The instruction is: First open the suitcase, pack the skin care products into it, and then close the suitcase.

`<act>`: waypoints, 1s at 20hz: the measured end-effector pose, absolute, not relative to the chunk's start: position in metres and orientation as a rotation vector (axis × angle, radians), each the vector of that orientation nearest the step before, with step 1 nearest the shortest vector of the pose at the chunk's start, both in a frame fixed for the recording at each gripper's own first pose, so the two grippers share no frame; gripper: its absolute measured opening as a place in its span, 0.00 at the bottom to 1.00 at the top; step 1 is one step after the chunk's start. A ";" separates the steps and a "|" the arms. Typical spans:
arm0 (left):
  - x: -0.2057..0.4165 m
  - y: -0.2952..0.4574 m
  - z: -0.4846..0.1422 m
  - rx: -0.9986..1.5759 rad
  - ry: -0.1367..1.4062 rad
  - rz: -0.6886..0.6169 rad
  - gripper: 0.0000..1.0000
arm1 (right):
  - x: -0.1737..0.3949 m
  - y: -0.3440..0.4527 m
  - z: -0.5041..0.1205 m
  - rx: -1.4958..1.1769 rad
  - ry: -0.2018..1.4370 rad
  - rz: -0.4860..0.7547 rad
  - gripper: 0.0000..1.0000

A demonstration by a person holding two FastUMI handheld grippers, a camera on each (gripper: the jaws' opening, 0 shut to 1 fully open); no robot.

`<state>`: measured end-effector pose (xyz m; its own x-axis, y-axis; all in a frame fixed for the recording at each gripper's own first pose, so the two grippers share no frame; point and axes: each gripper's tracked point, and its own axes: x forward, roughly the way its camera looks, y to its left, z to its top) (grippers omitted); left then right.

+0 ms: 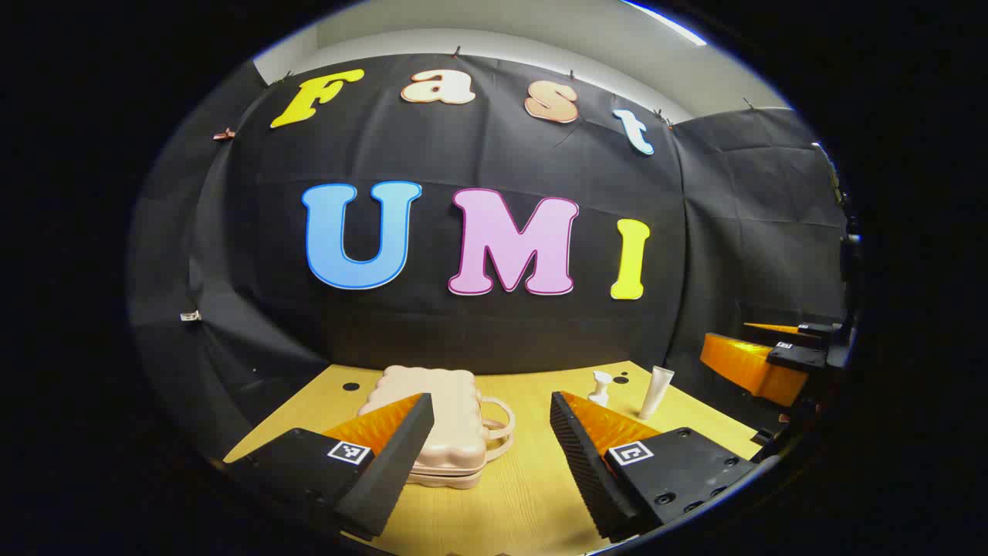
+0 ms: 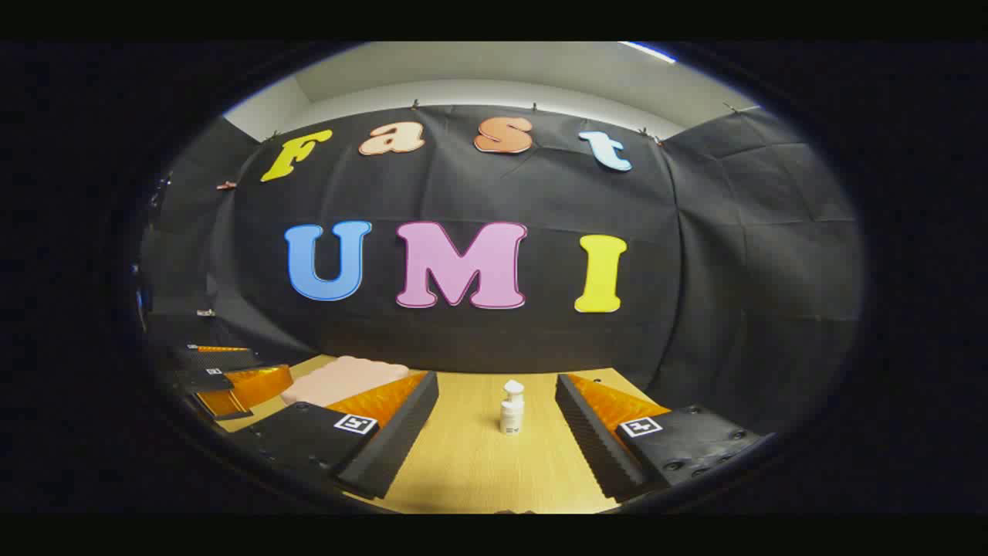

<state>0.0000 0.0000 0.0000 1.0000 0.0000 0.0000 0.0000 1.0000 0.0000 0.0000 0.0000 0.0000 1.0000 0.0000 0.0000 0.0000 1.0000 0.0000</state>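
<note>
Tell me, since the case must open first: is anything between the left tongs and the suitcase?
Nothing visible. In the left gripper view the open left tongs face the closed suitcase, with bare table between; the pump bottle and tube stand off to its side.

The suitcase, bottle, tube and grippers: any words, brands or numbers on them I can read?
Suitcase: none.
Pump bottle: small dark print, too small to read.
Tube: none visible.
Left gripper and right gripper: square black-and-white markers, patterns, no words.
</note>
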 end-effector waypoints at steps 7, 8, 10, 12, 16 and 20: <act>0.024 -0.002 -0.001 -0.018 -0.002 0.012 0.96 | 0.015 -0.013 -0.005 0.007 0.005 -0.006 0.98; 0.027 -0.001 -0.001 -0.014 -0.003 0.021 0.96 | 0.016 -0.013 -0.006 0.014 0.005 -0.001 0.98; 0.030 -0.003 -0.002 -0.013 -0.001 0.019 0.96 | 0.021 -0.014 -0.006 0.025 0.006 0.003 0.98; 0.034 -0.004 -0.004 -0.014 0.004 0.020 0.96 | 0.024 -0.016 -0.008 0.019 0.007 0.002 0.98; 0.042 -0.009 -0.008 -0.011 0.014 0.013 0.96 | 0.031 -0.019 -0.008 0.015 0.007 0.006 0.98; 0.058 -0.016 -0.019 -0.004 0.040 0.004 0.96 | 0.038 -0.024 -0.012 0.017 0.013 0.012 0.98</act>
